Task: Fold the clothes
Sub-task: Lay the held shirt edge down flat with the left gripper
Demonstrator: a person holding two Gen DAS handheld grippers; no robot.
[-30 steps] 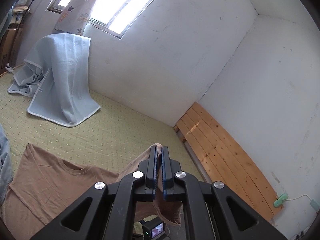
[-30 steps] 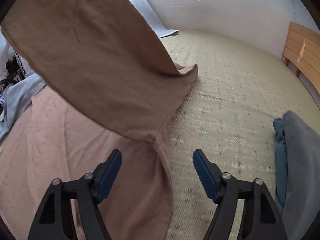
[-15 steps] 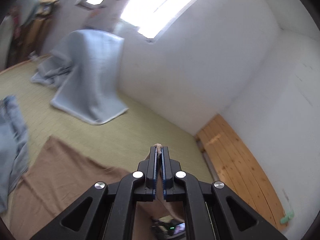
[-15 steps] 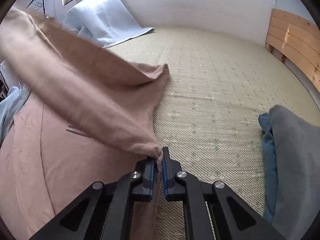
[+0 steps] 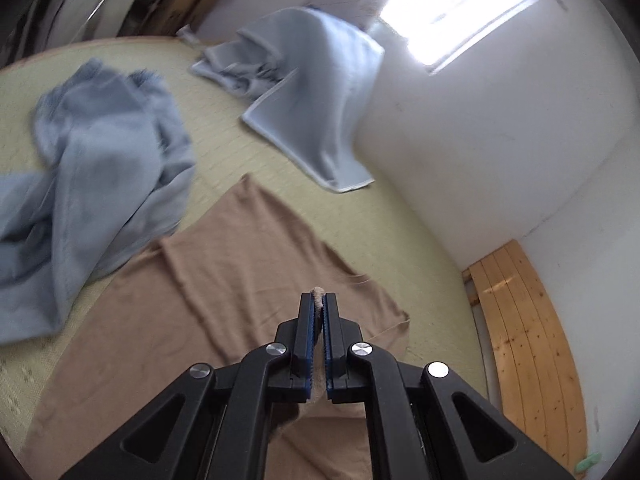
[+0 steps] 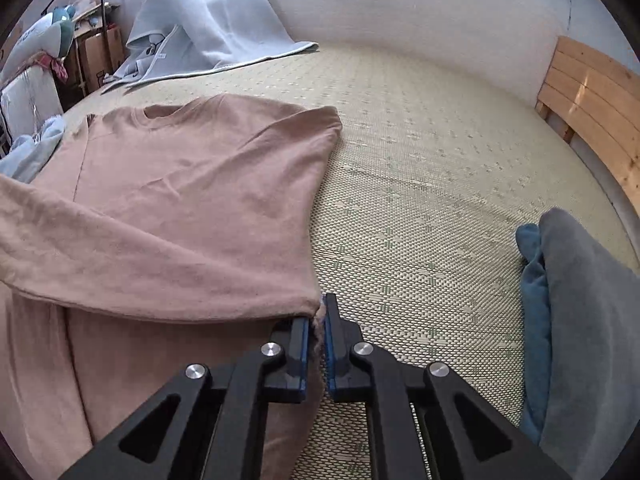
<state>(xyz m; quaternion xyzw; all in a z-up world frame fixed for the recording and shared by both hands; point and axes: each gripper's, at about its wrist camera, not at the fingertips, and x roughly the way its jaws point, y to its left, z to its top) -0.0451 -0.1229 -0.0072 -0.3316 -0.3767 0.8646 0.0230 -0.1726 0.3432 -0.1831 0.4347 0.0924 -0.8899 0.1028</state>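
Observation:
A tan long-sleeved shirt (image 6: 192, 184) lies spread on the woven mat, collar toward the far side. My right gripper (image 6: 318, 320) is shut on its right side edge, low over the mat, and a fold of the shirt runs from there to the left. In the left wrist view the same tan shirt (image 5: 248, 264) spreads below my left gripper (image 5: 318, 302), which is shut on a bit of its fabric; a tuft pokes out past the fingertips.
A crumpled light blue garment (image 5: 92, 176) lies left of the shirt. A pale blue blanket (image 5: 320, 92) drapes against the far wall under the window. A grey-blue folded pile (image 6: 576, 320) sits to the right. A wooden headboard (image 5: 524, 344) lines the right wall.
My right gripper went from open to shut on the shirt's side edge. My left gripper dropped toward the mat with the fabric, and the lifted shirt now lies flatter.

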